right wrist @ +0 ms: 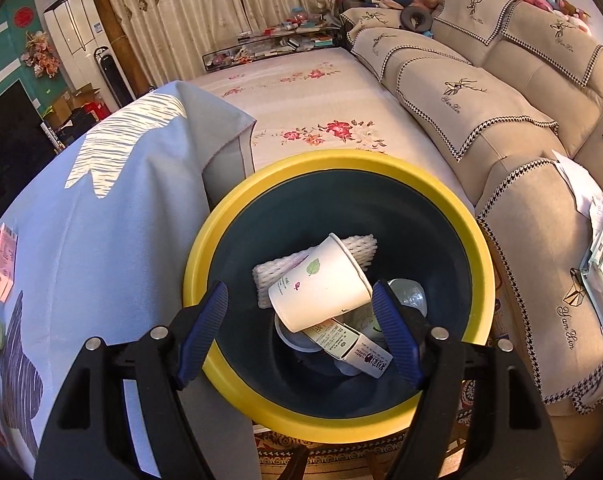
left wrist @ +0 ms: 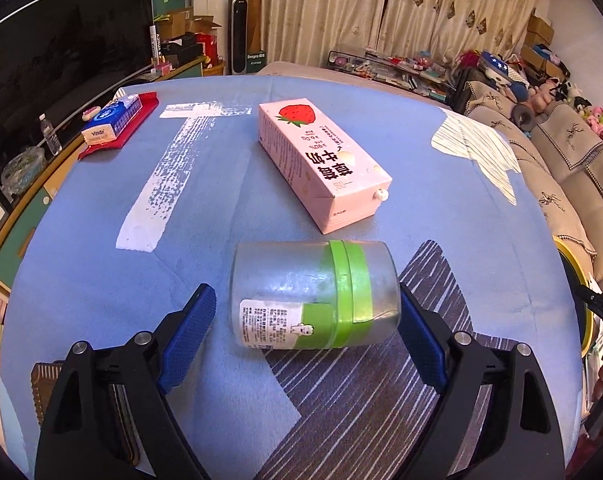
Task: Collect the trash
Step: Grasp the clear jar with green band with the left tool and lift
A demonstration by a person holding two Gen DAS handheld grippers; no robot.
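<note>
Left hand-held gripper (left wrist: 307, 312): lower centre of the left wrist view, blue pads spread wide apart, holding nothing.
Plastic jar (left wrist: 313, 294): lies on its side on the blue-clothed counter (left wrist: 81, 280), right between the two pads; frosted body, green band, label facing the camera.
Jar axis: runs left to right across the frame, so the pads face its two ends, not its round flanks.
Contact: the right pad looks touching or just beside the jar's right end; the left pad stands apart from the other end.
Judgement: closing here would pinch the jar end to end; the left hand is clearly the nearer one.
Pink strawberry carton (left wrist: 321, 160): flat on the counter just beyond the jar, long axis slanting from upper left to lower right, its near corner close to the jar.
Open room: bare cloth to the left of the jar; a tissue pack (left wrist: 111, 122) sits well apart at upper left.
Right hand-held gripper (right wrist: 301, 312): lower centre of the right wrist view, pads apart and empty, poised over the bin.
Yellow-rimmed bin (right wrist: 481, 280): beside the counter's edge, already holding a paper cup (right wrist: 321, 286) and other litter.
Bin access: mouth wide and unobstructed; a sofa (right wrist: 481, 120) fills the right of the frame.
</note>
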